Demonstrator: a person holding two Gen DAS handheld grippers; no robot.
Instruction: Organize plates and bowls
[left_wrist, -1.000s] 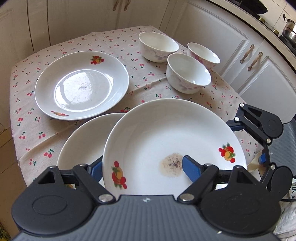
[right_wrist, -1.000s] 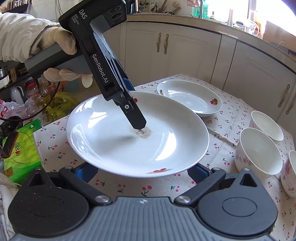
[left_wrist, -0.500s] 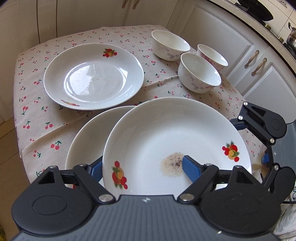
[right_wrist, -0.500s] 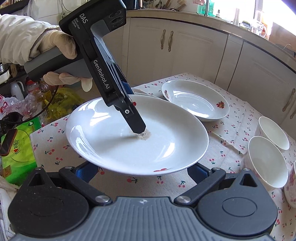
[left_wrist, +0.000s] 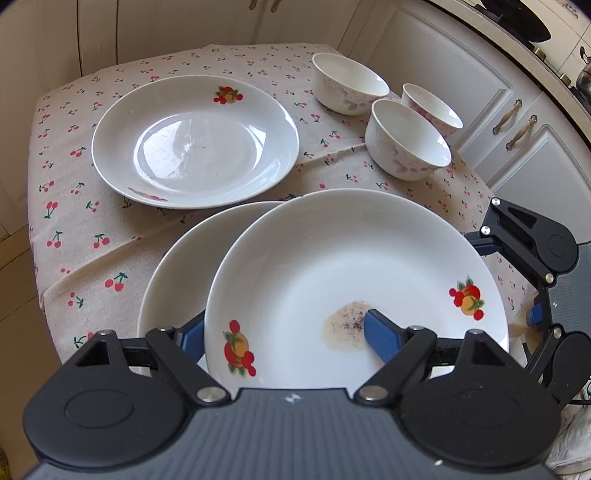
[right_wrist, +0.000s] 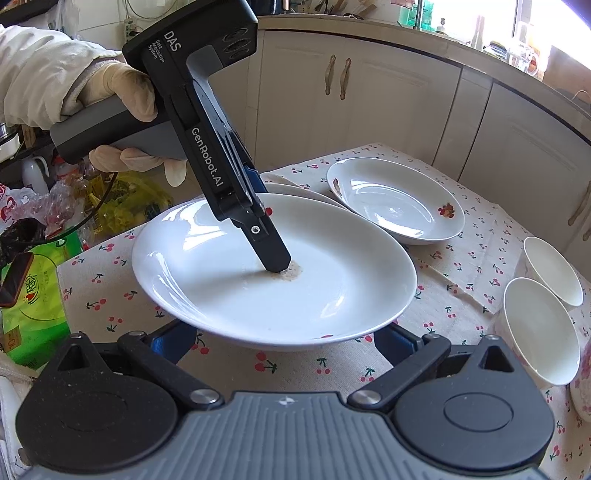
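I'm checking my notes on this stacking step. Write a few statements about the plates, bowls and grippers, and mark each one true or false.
1. The left hand-held gripper clamps the stained plate, one finger above it and one below. True.
2. Four bowls stand on the cloth. False: there are three bowls.
3. The far plate has nothing stacked on it. True.
4. The right hand-held gripper is shut on a bowl. False: it is open and holds nothing.
5. The clamped plate is spotless. False: it has a brownish stain.
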